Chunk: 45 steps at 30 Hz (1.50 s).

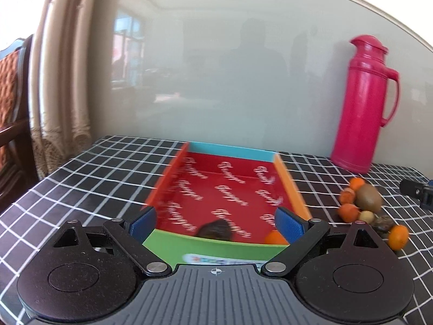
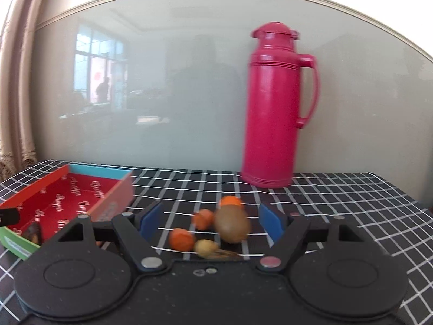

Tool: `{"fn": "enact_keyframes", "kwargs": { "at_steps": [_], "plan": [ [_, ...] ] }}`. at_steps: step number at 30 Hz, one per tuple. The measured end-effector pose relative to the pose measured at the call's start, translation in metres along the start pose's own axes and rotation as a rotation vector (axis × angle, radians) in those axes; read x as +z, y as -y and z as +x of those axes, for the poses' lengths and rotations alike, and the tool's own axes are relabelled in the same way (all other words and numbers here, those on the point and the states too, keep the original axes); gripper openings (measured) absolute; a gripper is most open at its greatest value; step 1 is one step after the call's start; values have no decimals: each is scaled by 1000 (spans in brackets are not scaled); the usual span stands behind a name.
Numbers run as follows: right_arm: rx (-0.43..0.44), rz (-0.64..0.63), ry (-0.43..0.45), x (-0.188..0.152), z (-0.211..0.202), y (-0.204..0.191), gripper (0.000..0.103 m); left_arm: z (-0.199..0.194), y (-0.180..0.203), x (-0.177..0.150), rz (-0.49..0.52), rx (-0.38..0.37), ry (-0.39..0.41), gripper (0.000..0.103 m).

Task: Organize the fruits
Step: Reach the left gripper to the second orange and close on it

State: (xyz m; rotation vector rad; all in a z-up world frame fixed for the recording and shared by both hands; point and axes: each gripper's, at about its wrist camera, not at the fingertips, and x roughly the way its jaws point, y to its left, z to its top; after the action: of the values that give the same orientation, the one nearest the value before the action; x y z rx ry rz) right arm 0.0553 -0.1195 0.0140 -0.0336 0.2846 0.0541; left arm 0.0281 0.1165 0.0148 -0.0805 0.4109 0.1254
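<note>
1. The left gripper (image 1: 215,223) is hovering low over the near end of the tray (image 1: 232,151), its blue fingers (image 1: 143,223) standing wide apart with nothing clamped between them
2. The right gripper (image 2: 213,226) is hanging just over the loose fruit, its fingers (image 2: 269,224) also spread apart and gripping nothing
3. Inside the tray's near end, a dark brown fruit (image 1: 215,228) is lying against the green wall, and a small orange (image 1: 274,237) is sitting in the near right corner
4. Just beside the tray on its right, the remaining fruit is clustering on the checked surface (image 2: 351,203): a kiwi (image 2: 232,224), three small oranges (image 2: 181,239) around it, a pale yellowish fruit (image 2: 204,247) nearest, and something dark and blurred touching it that I cannot make out
5. In the left wrist view one more orange (image 1: 397,237) is resting at the near edge of that group
6. Farther back, a pink thermos jug (image 2: 273,108) is standing upright near the wall
7. A beige curtain (image 1: 62,67) is hanging at the far left
</note>
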Motion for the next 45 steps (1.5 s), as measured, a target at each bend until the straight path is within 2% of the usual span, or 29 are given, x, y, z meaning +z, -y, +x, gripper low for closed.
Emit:
{"fn": "enact_keyframes", "kwargs": {
  "at_steps": [4,12,19,30,31,33,37,41,45],
  "plan": [
    [-39,28,2,-2,-5,25,77,-2,22,-1,29,-35,12,95],
    [-125,96,-3,-9,-17,73,77,-5,80,-7,121,-155,24,96],
    [-184,109,-12,-18,-22,104,77,-5,130,-18,169,-257,-9,96],
    [-318,158,-67,-39,-32,158,77,11,189,-35,193,-343,-56,95],
    [-326,161,-69,-41,-34,162,77,12,193,-36,193,-351,-58,93],
    [-339,166,-73,-44,-36,169,77,14,200,-38,198,-370,-67,84],
    [-355,172,-82,-48,-39,178,77,23,213,-41,212,-382,-90,80],
    [-358,180,-86,-50,-40,182,77,31,221,-41,210,-395,-113,68],
    [-354,173,-94,-50,-37,181,77,38,223,-40,194,-392,-138,66]
  ]
}}
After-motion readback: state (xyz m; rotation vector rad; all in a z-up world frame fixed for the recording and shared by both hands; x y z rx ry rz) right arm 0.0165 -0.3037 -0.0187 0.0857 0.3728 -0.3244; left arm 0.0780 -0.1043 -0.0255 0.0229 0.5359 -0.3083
